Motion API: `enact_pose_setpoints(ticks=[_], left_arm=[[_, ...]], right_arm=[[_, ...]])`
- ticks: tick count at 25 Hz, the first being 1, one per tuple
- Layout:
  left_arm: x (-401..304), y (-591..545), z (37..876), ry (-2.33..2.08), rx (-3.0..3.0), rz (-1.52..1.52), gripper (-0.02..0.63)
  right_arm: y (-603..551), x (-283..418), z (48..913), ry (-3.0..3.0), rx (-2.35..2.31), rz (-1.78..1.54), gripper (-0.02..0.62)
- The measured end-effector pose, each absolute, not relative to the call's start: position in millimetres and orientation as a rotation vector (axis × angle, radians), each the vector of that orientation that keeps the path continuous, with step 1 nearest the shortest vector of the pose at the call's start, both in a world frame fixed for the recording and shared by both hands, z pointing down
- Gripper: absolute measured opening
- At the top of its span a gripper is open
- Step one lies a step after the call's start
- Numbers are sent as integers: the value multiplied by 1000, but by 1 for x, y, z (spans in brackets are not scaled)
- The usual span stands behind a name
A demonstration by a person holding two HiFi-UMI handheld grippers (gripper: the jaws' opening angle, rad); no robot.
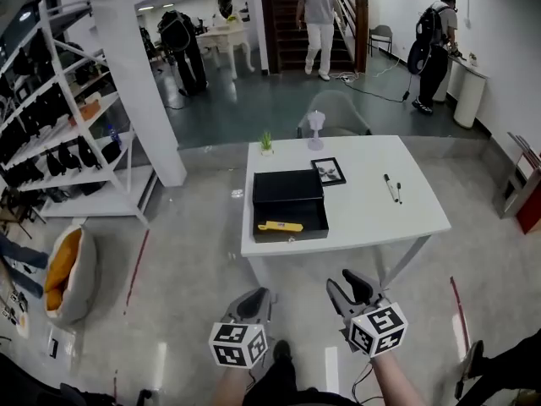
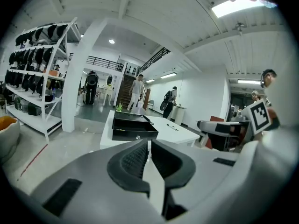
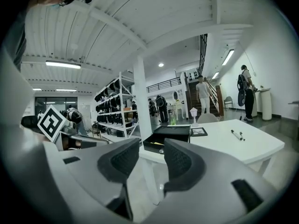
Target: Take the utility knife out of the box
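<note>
Left gripper [image 1: 256,295] low in head view, short of table [image 1: 372,218]; jaws almost together, nothing between. Open black box [image 1: 291,236] on table's left part; yellow utility knife [image 1: 280,226] lying inside, near front wall. Right gripper [image 1: 345,280] beside left one; jaws wide apart, empty. Two pens [image 1: 393,188] further right on table.
</note>
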State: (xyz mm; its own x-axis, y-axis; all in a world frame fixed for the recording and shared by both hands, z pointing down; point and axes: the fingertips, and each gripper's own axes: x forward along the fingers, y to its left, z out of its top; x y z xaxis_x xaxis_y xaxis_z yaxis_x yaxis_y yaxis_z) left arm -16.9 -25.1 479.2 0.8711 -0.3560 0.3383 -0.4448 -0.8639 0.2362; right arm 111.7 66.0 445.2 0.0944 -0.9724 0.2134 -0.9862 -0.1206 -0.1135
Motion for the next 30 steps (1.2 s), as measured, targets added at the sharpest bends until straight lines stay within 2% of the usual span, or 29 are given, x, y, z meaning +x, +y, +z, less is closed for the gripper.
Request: enact_pose_setpoints(ticks=[13, 30], left_arm=[[22, -166, 477, -560, 2752, 391, 23], [19, -235, 486, -638, 2686, 332, 23]], right_arm=[[-75, 158, 436, -1991, 2236, 290, 152], [-149, 177, 441, -1990, 2056, 242, 152]])
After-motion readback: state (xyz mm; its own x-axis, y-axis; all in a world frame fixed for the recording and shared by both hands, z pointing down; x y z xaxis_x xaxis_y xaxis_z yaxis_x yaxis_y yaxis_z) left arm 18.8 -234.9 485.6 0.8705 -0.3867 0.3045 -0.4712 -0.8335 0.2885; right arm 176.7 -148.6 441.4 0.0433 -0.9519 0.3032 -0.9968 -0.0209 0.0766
